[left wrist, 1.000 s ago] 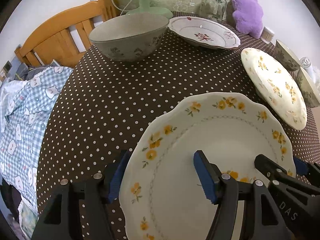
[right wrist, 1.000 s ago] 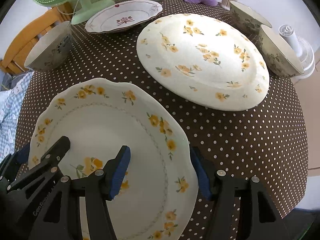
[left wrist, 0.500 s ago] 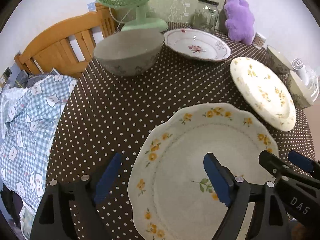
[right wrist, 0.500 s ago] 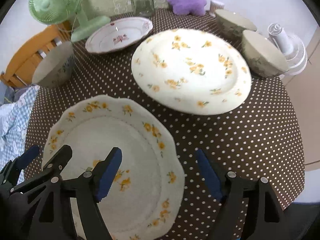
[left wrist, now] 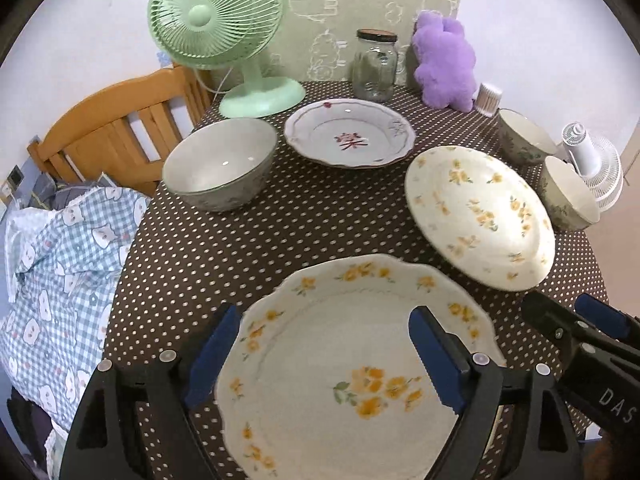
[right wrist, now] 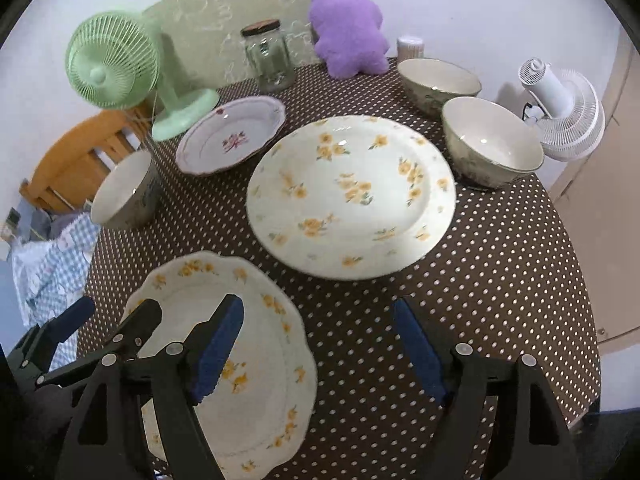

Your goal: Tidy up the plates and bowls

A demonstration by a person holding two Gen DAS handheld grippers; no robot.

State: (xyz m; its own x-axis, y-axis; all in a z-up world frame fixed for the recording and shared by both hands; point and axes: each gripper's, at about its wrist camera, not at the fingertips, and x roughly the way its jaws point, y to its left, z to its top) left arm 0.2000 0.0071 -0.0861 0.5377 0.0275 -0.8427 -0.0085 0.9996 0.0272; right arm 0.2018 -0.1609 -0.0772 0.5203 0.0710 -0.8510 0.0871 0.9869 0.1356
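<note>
A scalloped plate with yellow flowers (left wrist: pixel 352 364) (right wrist: pixel 256 380) lies on the dotted table near the front edge. My left gripper (left wrist: pixel 320 356) is open above its left part, touching nothing. My right gripper (right wrist: pixel 320 348) is open over the plate's right rim. A round yellow-flower plate (left wrist: pixel 480 216) (right wrist: pixel 352 196) lies behind it. A red-flower plate (left wrist: pixel 348 132) (right wrist: pixel 232 140) sits further back. A grey bowl (left wrist: pixel 220 164) (right wrist: pixel 124 192) stands at the left. Two bowls (right wrist: pixel 492 144) (right wrist: pixel 440 80) stand at the right.
A green fan (left wrist: pixel 224 36), a glass jar (left wrist: pixel 374 66), a purple plush toy (left wrist: pixel 444 60) and a small cup (left wrist: pixel 489 98) line the table's back. A white fan (right wrist: pixel 568 116) stands at the right edge. A wooden chair (left wrist: pixel 116 132) and checked cloth (left wrist: pixel 52 264) are left.
Both grippers have pulled back and up from the scalloped plate, so more of the table shows. The plate lies flat on the table. Both stayed open.
</note>
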